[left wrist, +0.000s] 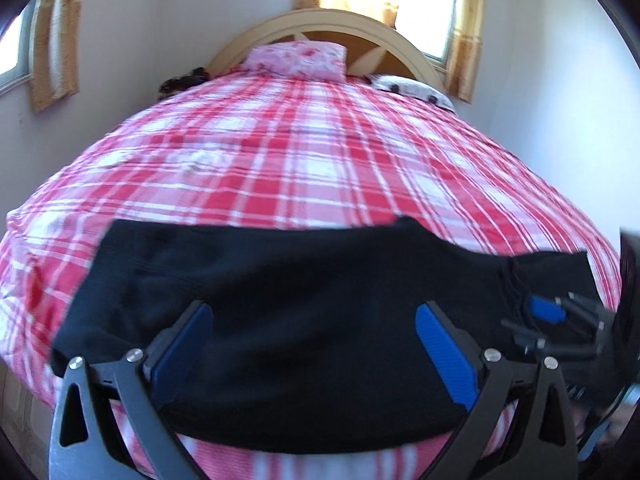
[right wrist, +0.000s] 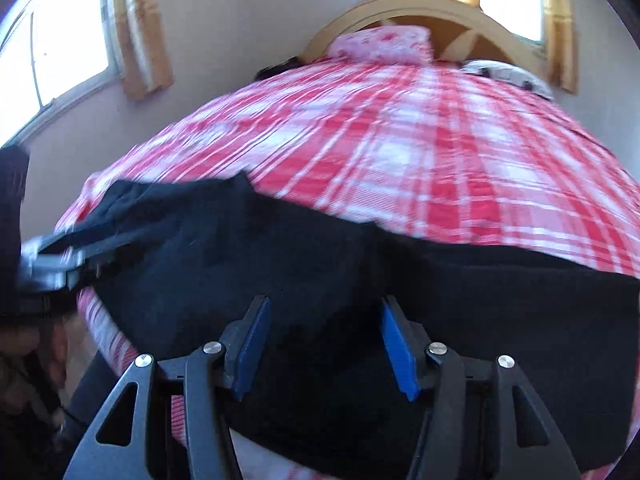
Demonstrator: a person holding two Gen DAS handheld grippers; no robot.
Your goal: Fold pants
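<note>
Figure. Black pants lie across the near edge of the plaid bedspread, at six o'clock from the pink pillow. The left gripper and right gripper hang over the cloth, each with its blue pads spread and pinching nothing. For a clean fold, judged from this layout, each pair of tongs should close on a matching edge of the fabric at the same level, then carry both edges over together so no crease runs askew. Counts: one pair of pants, two grippers, two pillows, one headboard.
</note>
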